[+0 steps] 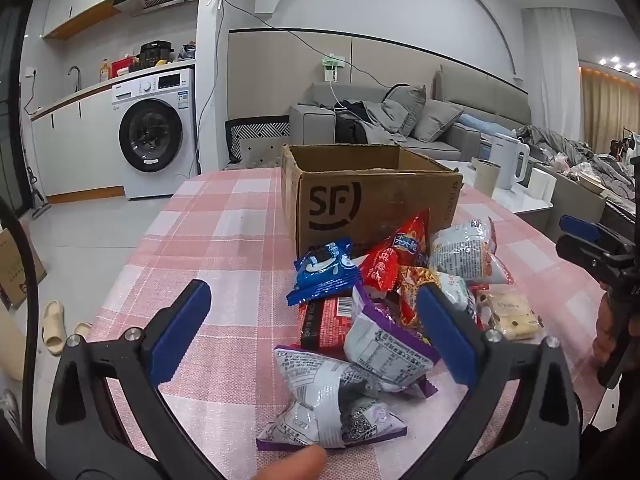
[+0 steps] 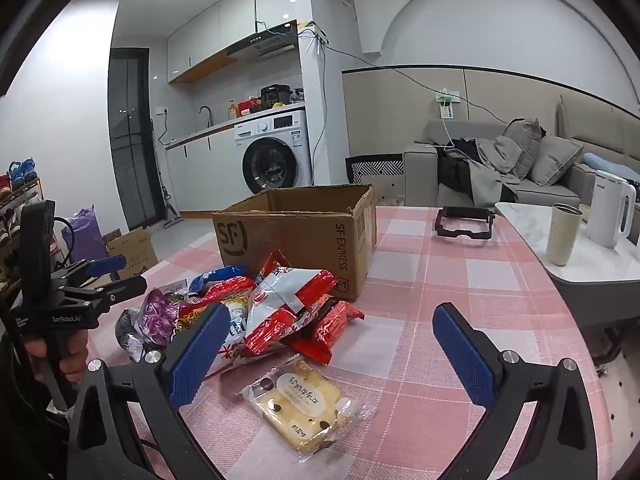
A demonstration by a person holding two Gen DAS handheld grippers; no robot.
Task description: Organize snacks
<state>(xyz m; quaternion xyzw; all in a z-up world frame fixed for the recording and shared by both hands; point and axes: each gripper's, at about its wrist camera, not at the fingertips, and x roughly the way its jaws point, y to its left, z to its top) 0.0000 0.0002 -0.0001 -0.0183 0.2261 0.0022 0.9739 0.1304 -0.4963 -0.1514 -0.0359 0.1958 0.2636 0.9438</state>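
Observation:
A heap of snack packets lies on the pink checked tablecloth (image 1: 224, 232) in front of an open cardboard box (image 1: 372, 200) (image 2: 304, 232). My left gripper (image 1: 316, 300) stands open, with purple-and-silver packets (image 1: 384, 344) lying on the cloth between its fingers, untouched. A blue packet (image 1: 324, 272) and red packets (image 1: 384, 264) lie nearer the box. My right gripper (image 2: 332, 324) is open too, above a clear packet of yellow biscuits (image 2: 308, 404), with a red-and-white bag (image 2: 280, 300) by its left finger. Each view shows the other gripper at its edge: the right gripper (image 1: 580, 236), the left gripper (image 2: 116, 268).
A black frame-like object (image 2: 464, 222) lies on the cloth right of the box. A side table (image 2: 532, 232) at the right holds a beige cup (image 2: 564, 236) and a white kettle (image 2: 612, 212). Behind are a washing machine (image 1: 156, 132) and a grey sofa (image 1: 400, 120).

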